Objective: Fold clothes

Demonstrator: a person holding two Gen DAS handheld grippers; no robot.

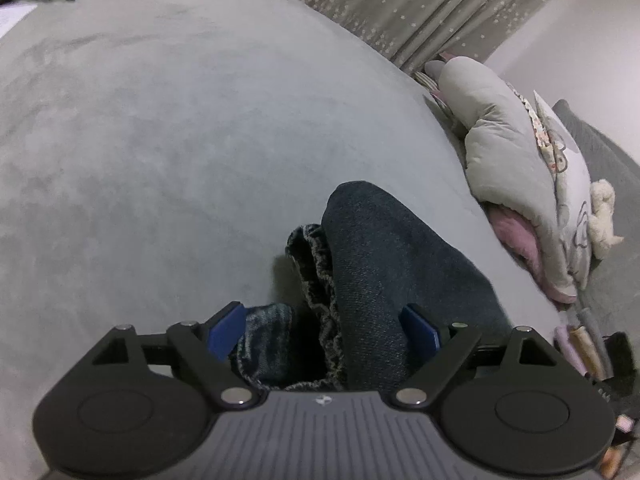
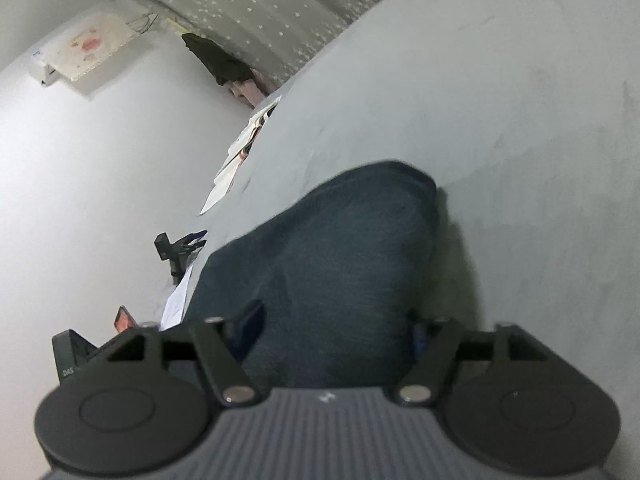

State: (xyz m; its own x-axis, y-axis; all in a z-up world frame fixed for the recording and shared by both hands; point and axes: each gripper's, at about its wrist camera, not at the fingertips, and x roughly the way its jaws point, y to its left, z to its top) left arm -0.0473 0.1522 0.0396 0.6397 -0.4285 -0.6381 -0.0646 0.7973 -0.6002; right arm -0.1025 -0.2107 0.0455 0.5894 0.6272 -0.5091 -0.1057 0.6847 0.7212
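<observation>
Though the dark jeans [image 1: 384, 272] already lie doubled into a thick bundle on the grey bed [image 1: 160, 140], near the pillows [image 1: 516, 160], the fold looks only partly done. Both the left gripper [image 1: 324, 330] and the right gripper [image 2: 334, 332] stand spread, denim between their pads but unpinched; tidying and perhaps another fold seem left.
</observation>
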